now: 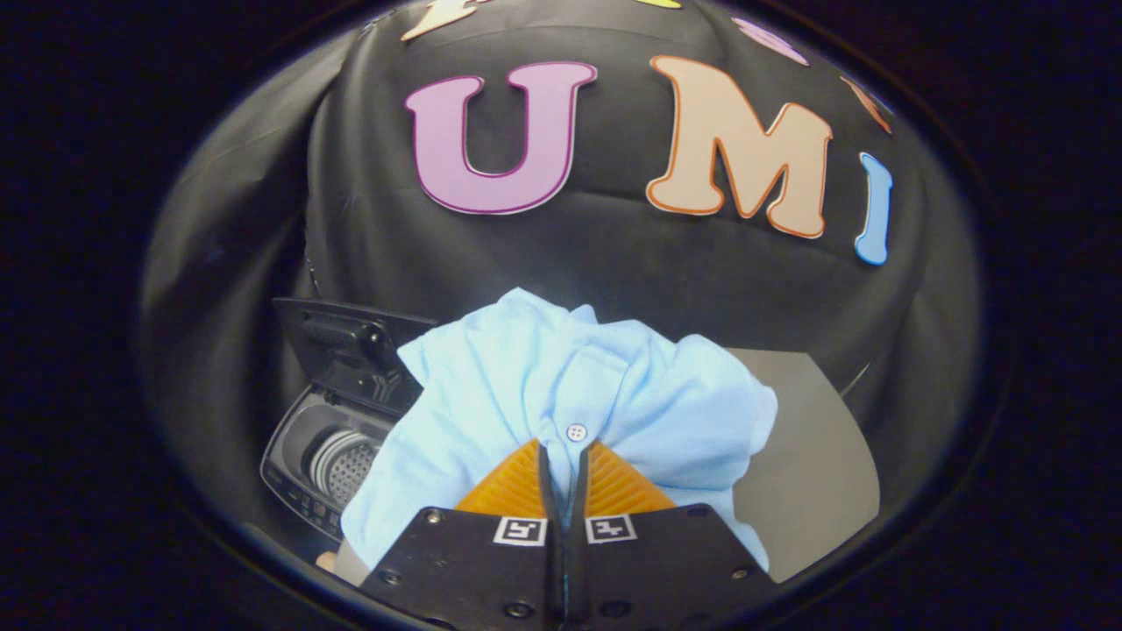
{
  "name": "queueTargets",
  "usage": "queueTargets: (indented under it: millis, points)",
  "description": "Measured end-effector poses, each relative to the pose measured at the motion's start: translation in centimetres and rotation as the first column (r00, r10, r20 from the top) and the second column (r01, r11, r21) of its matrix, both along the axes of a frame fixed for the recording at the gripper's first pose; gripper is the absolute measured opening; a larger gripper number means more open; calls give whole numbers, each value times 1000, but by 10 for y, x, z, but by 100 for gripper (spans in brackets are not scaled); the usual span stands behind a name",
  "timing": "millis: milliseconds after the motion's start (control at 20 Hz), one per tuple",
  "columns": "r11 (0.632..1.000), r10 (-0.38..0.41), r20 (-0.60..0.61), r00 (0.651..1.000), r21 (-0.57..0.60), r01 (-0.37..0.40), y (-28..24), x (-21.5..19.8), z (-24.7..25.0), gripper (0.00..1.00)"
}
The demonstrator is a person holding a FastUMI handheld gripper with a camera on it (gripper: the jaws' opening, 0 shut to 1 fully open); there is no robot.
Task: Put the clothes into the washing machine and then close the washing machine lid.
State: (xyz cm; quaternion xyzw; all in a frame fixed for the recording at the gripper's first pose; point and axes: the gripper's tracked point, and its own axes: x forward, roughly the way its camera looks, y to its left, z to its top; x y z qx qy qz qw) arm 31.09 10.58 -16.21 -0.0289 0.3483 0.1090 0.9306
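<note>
The gripper has its two fingers pressed together on a fold of the light blue shirt, near a small white button, and the cloth bunches up and drapes over and ahead of the fingertips. The washing machine sits below and to the left of the fingers, its lid raised and the drum open. The grey worktop lies to the right. The step in hand looks like the carry. To do it well, keep the clamp firm, bring the shirt over the drum mouth, lower until the hanging cloth is inside the rim, then release, so no sleeve trails over the edge to foul the lid.
</note>
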Motion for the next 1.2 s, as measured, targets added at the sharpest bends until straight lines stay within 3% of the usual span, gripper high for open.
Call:
queueTargets:
  millis: [200, 350, 550, 850, 1000, 1200]
  points:
    - [978, 21, -50, 999, 206, -10, 56, -12, 0, 2]
    - [962, 61, -76, 995, 269, -38, 101, -22, 3, 2]
    - [967, 121, -88, 989, 234, -97, 155, -29, -4, 2]
    - [953, 265, -175, 948, 197, -230, 241, -54, -44, 2]
    - [952, 298, -206, 932, 133, -275, 258, -59, -63, 2]
    - [946, 318, -270, 909, 148, -287, 278, -62, -103, 7]
